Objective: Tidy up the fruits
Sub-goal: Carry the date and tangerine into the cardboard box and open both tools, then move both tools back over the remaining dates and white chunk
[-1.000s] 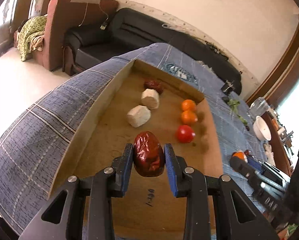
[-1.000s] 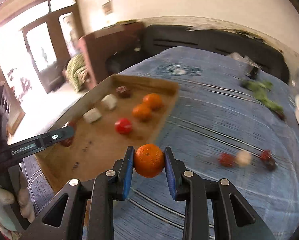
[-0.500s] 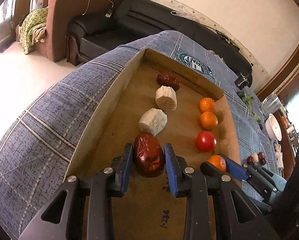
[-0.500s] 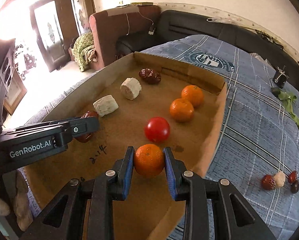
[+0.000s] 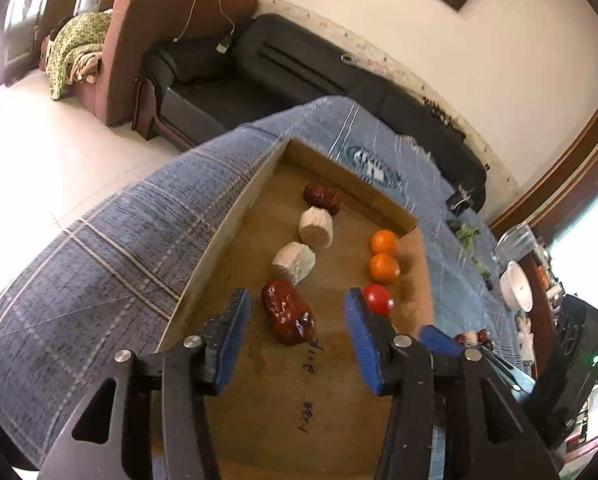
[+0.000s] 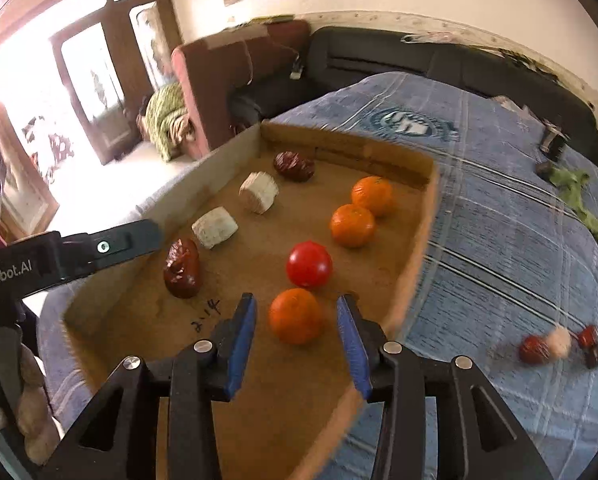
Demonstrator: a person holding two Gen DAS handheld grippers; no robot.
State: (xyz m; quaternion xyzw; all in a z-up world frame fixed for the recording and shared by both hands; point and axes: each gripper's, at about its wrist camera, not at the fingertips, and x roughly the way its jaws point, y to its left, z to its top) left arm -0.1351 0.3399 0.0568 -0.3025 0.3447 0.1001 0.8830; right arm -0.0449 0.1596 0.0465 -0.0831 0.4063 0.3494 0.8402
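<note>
Right now my left hand-held gripper [image 5: 297, 334] is releasing: its jaws are opening, and the red date [image 5: 288, 317] lies between the blue pads without touching either, resting on the floor of the cardboard tray [image 5: 235, 216] near its left wall. Beyond the date, two pale root chunks [image 5: 294, 262] and a second date [image 5: 322, 199] run in a line toward the tray's far wall.

My right hand-held gripper [image 6: 297, 344] is opening as well. The orange [image 6: 296, 315] sits on the tray floor between its pads, clear of both, close to the tray's right edge. Ahead of it stand a tomato [image 6: 309, 264] and two more oranges [image 6: 353, 225], in a row running to the far right corner.

The tray rests on a surface covered with a blue plaid cloth [image 6: 511, 240]. Out on that cloth, well to the right of the tray, lies a small cluster of leftover pieces [image 6: 559, 345], blurred: reddish ones and a pale one.
</note>
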